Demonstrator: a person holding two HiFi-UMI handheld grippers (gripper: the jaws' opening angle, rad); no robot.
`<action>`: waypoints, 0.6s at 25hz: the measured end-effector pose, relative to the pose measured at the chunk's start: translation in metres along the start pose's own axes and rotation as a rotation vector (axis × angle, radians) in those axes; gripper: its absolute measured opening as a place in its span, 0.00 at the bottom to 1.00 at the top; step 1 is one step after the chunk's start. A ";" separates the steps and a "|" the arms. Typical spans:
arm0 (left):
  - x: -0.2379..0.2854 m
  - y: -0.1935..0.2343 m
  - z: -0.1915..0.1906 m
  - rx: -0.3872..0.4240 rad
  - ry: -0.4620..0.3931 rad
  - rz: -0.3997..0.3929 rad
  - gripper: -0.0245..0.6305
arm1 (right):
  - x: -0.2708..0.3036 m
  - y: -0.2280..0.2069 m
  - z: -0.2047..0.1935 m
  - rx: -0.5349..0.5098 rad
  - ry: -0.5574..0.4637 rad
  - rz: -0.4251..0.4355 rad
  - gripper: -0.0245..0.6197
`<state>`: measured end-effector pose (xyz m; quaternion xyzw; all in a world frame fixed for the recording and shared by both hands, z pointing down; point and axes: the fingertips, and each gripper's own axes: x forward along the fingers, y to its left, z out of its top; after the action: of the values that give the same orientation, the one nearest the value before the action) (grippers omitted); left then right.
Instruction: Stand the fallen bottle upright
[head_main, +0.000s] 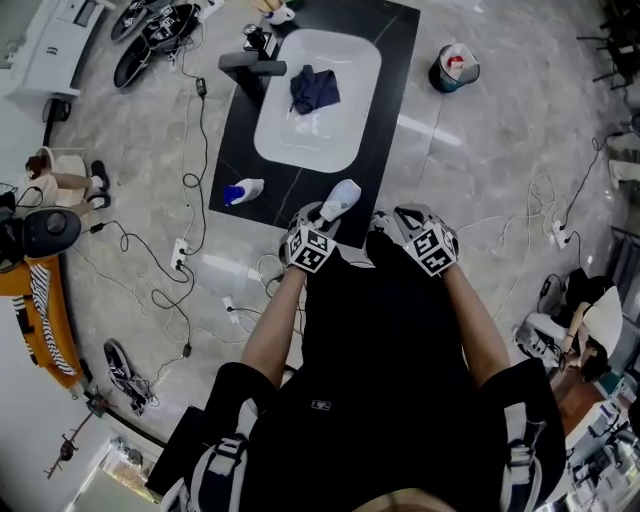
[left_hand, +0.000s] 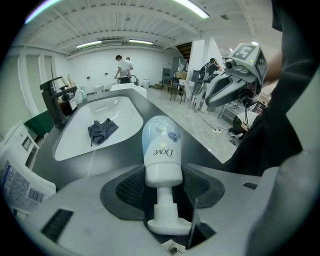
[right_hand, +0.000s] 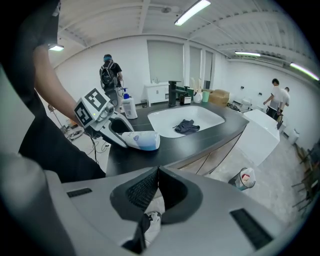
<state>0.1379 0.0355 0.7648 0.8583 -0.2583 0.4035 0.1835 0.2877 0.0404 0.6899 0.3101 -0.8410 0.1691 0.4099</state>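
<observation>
A white Dove bottle (head_main: 342, 198) lies on its side at the front edge of the black counter (head_main: 390, 60). Its cap end points toward me and its base toward the sink. My left gripper (head_main: 325, 216) has its jaws on either side of the bottle (left_hand: 161, 150), and the ribbed pads (left_hand: 131, 187) touch its lower body. The right gripper view shows that same bottle (right_hand: 142, 140) resting on the counter in the left gripper (right_hand: 112, 127). My right gripper (head_main: 386, 222) hangs just right of the bottle, shut and empty (right_hand: 157, 172).
A white sink (head_main: 330, 130) with a dark cloth (head_main: 314, 88) in it is set in the counter, with a black faucet (head_main: 252, 62) at its far left. A second white container (head_main: 242, 190) sits at the counter's left edge. Cables and a bin (head_main: 454, 68) lie on the floor.
</observation>
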 end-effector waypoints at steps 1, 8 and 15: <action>0.000 0.000 0.000 -0.003 0.001 -0.005 0.39 | 0.001 0.001 0.001 0.001 -0.001 0.001 0.13; -0.018 0.005 0.013 0.024 -0.008 0.002 0.38 | 0.007 0.011 0.007 0.003 -0.005 0.019 0.13; -0.044 0.017 0.004 0.033 0.029 0.071 0.38 | 0.015 0.017 0.017 -0.010 -0.020 0.039 0.13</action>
<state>0.1063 0.0326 0.7299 0.8456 -0.2792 0.4265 0.1588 0.2595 0.0384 0.6913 0.2933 -0.8518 0.1695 0.3996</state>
